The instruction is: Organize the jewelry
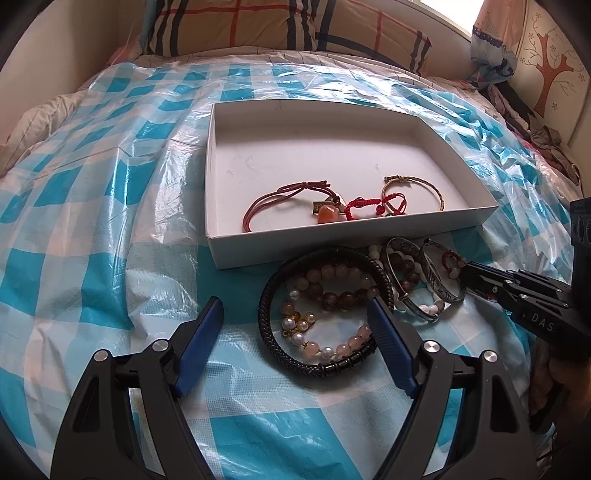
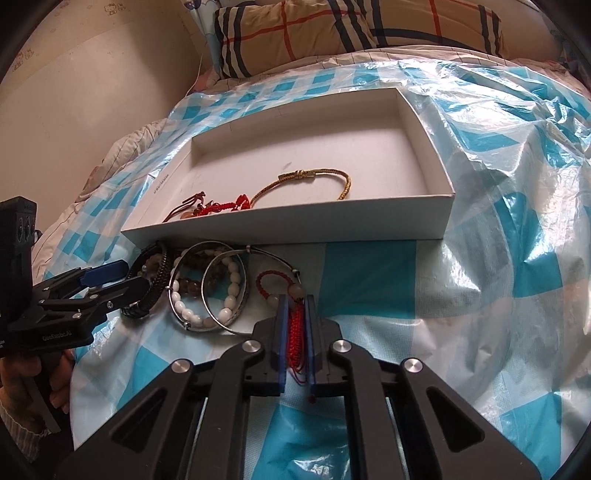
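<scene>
A white box (image 1: 332, 242) (image 2: 295, 225) lies on the bed, holding a maroon cord bracelet (image 1: 273, 199), a red knotted one (image 1: 364, 203) and a gold bangle (image 1: 417, 182) (image 2: 306, 177). In front of it lies a heap: a black braided bracelet (image 1: 266, 306), a pink bead bracelet (image 1: 332, 273), silver bangles (image 1: 439, 286) and a white bead bracelet (image 2: 229, 295). My left gripper (image 1: 295, 301) (image 2: 114, 277) stands open, its right finger over the black bracelet. My right gripper (image 2: 296, 301) (image 1: 467, 269) is shut on a red cord bracelet (image 2: 297, 325) (image 1: 448, 256), whose beaded loop sticks out ahead.
A crinkled blue-and-white checked plastic sheet (image 1: 92, 184) covers the bed. A plaid pillow (image 1: 258, 26) lies at the head, with a wall behind. A person's hand (image 2: 22, 376) holds the left gripper's handle. Bare sheet lies to the right of the heap (image 2: 461, 314).
</scene>
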The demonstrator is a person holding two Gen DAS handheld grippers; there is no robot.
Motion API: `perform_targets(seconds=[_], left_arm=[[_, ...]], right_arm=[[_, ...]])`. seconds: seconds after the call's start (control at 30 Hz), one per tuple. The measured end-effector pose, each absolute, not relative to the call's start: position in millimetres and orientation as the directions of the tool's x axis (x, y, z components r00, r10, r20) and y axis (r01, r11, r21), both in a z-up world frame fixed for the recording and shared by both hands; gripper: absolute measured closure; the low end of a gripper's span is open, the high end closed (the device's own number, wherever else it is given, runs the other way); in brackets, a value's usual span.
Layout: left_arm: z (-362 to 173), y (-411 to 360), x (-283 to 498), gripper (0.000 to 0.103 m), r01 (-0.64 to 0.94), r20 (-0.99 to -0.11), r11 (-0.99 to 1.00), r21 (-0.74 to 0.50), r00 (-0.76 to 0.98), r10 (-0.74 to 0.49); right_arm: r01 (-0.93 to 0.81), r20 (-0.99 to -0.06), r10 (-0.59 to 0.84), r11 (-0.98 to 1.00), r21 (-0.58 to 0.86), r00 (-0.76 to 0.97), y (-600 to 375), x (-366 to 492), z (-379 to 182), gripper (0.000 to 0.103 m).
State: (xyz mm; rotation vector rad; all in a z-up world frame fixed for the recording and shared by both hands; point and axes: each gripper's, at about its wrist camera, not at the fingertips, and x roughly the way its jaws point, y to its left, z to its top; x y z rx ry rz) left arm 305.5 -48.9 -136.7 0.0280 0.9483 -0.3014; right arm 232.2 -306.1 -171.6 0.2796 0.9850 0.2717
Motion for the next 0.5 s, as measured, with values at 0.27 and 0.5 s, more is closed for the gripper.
perform_targets(seconds=[0.27, 0.5], left_arm=[[-131.5, -51.6, 300.3, 0.027, 0.281, -0.794, 0.956, -0.080, 0.562, -0.232], [-109.2, -89.6, 288.9, 0.027, 0.447, -0.752, 0.890, -0.089, 0.556, -0.355]], right_arm=[[-0.142, -0.758, 0.377, 0.923, 0.359, 0.532, -301.2, 217.9, -167.9, 0.097], [-0.208, -0.731, 0.435, 0.899, 0.385, 0.526, -291.8, 206.8, -164.7, 0.098]])
